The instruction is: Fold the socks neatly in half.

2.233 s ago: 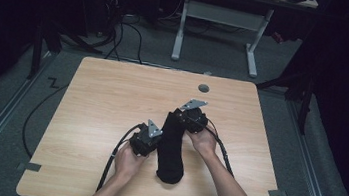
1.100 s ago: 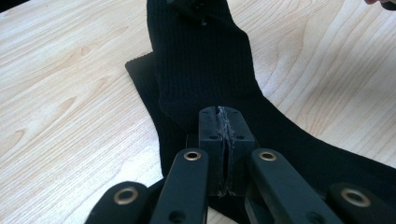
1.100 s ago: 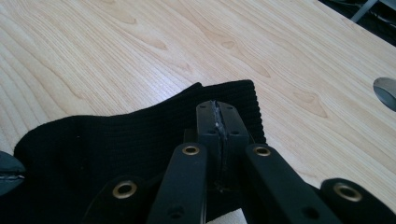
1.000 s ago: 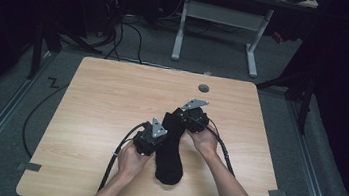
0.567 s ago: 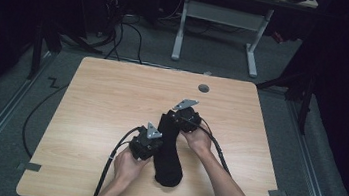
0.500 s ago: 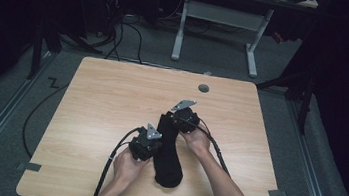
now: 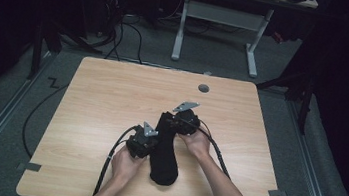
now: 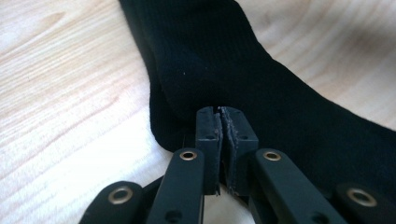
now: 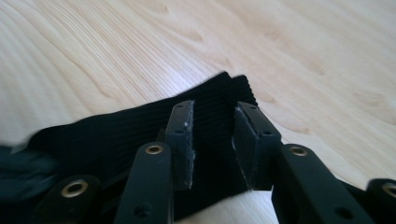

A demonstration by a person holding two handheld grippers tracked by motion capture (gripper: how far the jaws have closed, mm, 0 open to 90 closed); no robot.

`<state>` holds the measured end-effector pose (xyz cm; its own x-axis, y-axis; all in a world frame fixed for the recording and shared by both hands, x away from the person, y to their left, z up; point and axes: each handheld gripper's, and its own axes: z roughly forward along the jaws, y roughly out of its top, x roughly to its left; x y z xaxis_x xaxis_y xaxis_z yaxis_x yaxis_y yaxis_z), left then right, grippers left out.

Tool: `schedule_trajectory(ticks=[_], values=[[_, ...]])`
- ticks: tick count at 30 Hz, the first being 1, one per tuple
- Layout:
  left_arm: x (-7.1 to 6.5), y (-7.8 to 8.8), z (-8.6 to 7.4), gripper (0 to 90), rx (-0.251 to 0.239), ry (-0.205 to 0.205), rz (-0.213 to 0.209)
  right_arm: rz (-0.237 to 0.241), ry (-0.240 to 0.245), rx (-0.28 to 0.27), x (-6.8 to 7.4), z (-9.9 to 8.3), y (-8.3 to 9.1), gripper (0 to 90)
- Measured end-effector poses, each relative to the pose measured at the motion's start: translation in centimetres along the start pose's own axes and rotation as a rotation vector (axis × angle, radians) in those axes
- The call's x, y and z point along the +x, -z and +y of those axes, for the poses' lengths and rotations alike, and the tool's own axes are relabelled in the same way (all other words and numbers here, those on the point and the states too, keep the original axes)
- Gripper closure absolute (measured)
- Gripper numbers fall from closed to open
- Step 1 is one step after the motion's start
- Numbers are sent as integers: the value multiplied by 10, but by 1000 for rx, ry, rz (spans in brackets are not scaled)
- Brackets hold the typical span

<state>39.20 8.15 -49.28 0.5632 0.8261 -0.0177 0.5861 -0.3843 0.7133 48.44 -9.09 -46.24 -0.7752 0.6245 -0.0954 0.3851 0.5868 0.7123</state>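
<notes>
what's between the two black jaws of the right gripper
In the right gripper view, the ribbed cuff of the black knitted sock lies between the right gripper's jaws, which have just been opening; the pads stand clear of it, on the light wooden table.

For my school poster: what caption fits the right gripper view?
Right gripper, just opening, above a black sock on the wooden table.

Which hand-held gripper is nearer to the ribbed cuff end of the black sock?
Right. The right hand-held gripper hangs open over the cuff of the sock; the left hand-held gripper sits midway along it, jaws together.
</notes>
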Motion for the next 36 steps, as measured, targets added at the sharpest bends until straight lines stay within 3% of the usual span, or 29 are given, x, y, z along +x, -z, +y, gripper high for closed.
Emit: schedule_trajectory(ticks=[3,6,12,14,18,20,26,29,33,36], values=[[4,-4,6,809,3,-10,23,17,-8,-8,3,-6,13,664],[6,-5,9,713,-10,-9,22,31,2,-1,9,-15,19,664],[1,8,1,546,-40,-13,19,41,21,54,23,-29,6,668],[-3,16,-5,534,-47,-29,8,24,24,73,23,-31,-1,672],[-7,18,-12,529,-29,-50,2,-9,-15,58,17,-30,-10,676],[-4,13,-12,529,-20,-44,8,-36,-36,59,14,-26,-14,678],[6,-1,-5,522,-14,-3,23,-78,-31,56,13,-20,-17,672],[10,-4,-4,522,-29,9,35,-32,-38,5,16,-23,-2,703],[15,-6,-4,517,-42,32,50,38,36,-44,35,-34,34,758],[19,-6,-5,514,-48,45,70,81,66,-51,47,-45,51,790]])
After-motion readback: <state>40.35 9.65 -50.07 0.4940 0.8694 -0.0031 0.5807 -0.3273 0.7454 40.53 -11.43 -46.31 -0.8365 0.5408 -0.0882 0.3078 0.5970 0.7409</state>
